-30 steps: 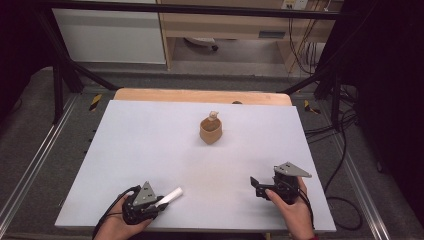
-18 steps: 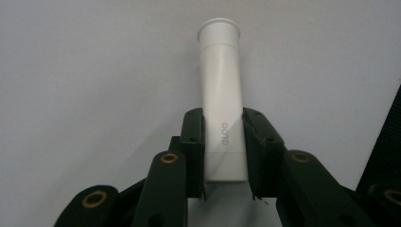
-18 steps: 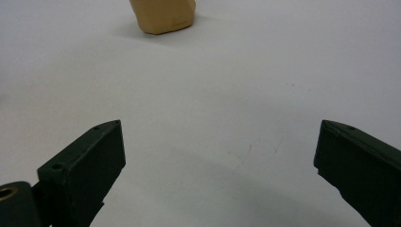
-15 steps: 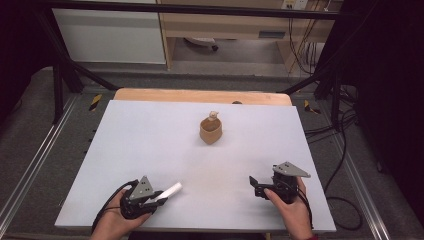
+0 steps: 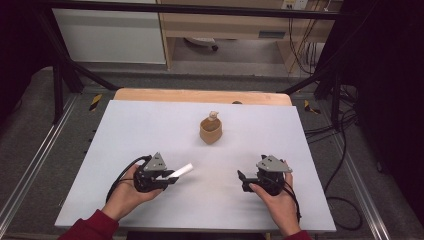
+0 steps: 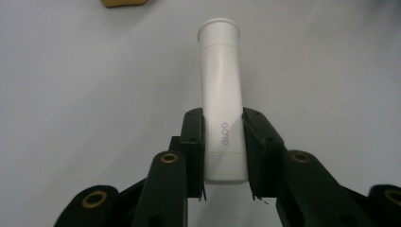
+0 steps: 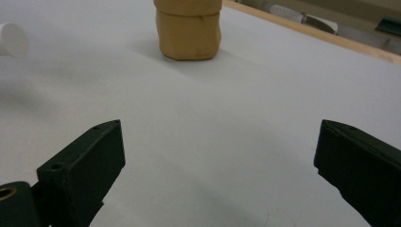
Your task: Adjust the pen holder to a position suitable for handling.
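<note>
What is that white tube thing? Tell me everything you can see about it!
The smooth white plastic-looking tube is round and fairly long, with a flared rim at its far end and small grey letters printed near the gripped end. The left tool is shut on it, one black jaw pressed on each side near its back end. It sticks out ahead of the jaws, pointing roughly toward the tan cup-shaped holder but well short of it, over the white table. Whether it touches the table, I cannot tell.
</note>
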Demonstrator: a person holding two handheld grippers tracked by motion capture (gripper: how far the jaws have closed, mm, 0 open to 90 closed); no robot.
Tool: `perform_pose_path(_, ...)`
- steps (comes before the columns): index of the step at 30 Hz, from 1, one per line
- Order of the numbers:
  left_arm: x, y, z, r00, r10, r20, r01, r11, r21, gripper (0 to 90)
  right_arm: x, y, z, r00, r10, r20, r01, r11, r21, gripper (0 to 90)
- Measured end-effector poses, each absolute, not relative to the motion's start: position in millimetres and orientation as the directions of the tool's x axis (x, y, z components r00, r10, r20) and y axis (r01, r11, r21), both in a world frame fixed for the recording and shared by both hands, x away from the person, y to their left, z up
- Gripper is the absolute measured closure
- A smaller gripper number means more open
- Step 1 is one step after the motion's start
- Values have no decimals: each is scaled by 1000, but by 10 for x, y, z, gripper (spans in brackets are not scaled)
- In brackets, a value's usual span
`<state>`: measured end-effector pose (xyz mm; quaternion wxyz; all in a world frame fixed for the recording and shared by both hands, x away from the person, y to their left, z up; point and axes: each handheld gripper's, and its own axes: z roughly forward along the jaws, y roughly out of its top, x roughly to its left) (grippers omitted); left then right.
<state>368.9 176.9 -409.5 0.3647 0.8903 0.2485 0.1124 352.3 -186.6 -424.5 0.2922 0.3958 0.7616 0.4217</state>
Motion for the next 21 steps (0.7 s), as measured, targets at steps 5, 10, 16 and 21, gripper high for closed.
perform_pose_path(5,3823,1718,-4046,860,511,15,359,-624,694,713,3557,-1722,-4216,-552,816,-171,294,383,876,36)
perform_pose_path(10,3978,1719,-3973,855,518,13,369,-626,687,713,3611,-1561,-4226,-585,788,-195,268,414,870,40)
perform_pose_path(16,4073,1707,-3874,862,508,8,366,-633,682,712,3622,-1349,-4212,-619,737,-271,203,484,851,44)
perform_pose_path(21,4110,1696,-3810,868,496,9,362,-646,671,713,3581,-1195,-4210,-635,701,-324,161,531,832,44)
